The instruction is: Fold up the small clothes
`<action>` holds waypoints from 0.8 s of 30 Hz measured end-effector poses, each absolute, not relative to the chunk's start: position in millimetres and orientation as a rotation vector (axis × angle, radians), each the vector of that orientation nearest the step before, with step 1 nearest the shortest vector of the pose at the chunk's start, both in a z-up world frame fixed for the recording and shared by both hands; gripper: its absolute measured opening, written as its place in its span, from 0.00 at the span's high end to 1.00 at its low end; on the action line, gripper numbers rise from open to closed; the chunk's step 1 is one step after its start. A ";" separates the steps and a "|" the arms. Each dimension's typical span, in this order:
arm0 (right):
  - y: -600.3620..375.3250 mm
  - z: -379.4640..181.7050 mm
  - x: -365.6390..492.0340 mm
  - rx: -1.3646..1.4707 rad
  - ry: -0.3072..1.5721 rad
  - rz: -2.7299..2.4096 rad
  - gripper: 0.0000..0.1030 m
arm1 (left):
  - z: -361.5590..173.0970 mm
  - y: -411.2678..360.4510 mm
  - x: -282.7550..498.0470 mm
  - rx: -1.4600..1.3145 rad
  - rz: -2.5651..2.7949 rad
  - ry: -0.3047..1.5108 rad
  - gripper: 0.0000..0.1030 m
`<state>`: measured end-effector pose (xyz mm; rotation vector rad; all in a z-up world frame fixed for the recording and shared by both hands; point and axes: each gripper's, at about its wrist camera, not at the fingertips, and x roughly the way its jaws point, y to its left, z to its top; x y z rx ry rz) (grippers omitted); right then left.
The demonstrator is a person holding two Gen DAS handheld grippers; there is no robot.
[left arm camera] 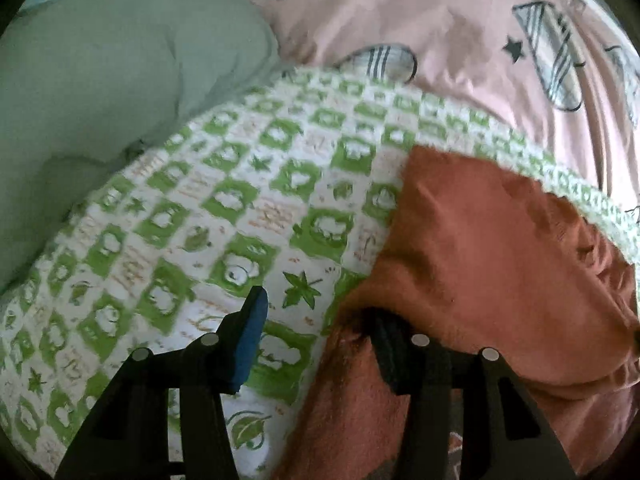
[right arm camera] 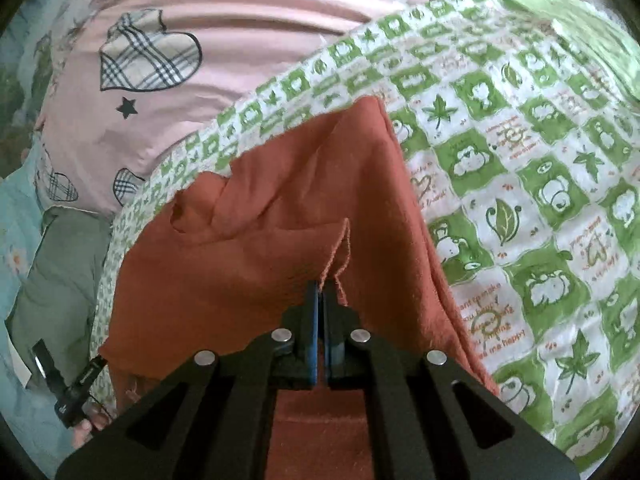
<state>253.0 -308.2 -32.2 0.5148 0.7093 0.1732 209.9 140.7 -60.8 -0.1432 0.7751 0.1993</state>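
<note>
A rust-orange garment lies on a green-and-white checked cloth. In the left wrist view my left gripper is open, its blue-padded left finger over the checked cloth, its right finger tucked under the garment's left edge. In the right wrist view my right gripper is shut on a raised fold of the orange garment, which drapes away from it over the checked cloth. The left gripper's body shows at the lower left of the right wrist view.
A pink bedcover with plaid hearts lies beyond the checked cloth, also in the right wrist view. A grey-green garment lies to the left, also in the right wrist view. Light blue floral bedding is at the far left.
</note>
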 end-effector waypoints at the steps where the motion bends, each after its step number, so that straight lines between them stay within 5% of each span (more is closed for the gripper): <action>1: -307.9 -28.1 247.0 0.513 0.679 0.170 0.98 | -57.9 136.7 204.7 -0.120 0.198 0.755 0.51; 11: -298.4 -6.9 219.4 0.344 0.541 0.059 0.98 | -73.4 143.0 208.3 -0.125 0.201 0.817 0.51; 15: -310.1 -31.7 239.6 0.389 0.741 -0.006 0.98 | -74.9 145.0 211.0 -0.135 0.201 0.833 0.50; 20: -313.3 -10.9 223.2 0.436 0.629 0.042 0.97 | -76.5 145.4 212.1 -0.134 0.206 0.840 0.50; 24: -284.1 -20.7 247.0 0.377 0.725 0.180 0.97 | -77.5 146.1 216.0 -0.132 0.207 0.849 0.49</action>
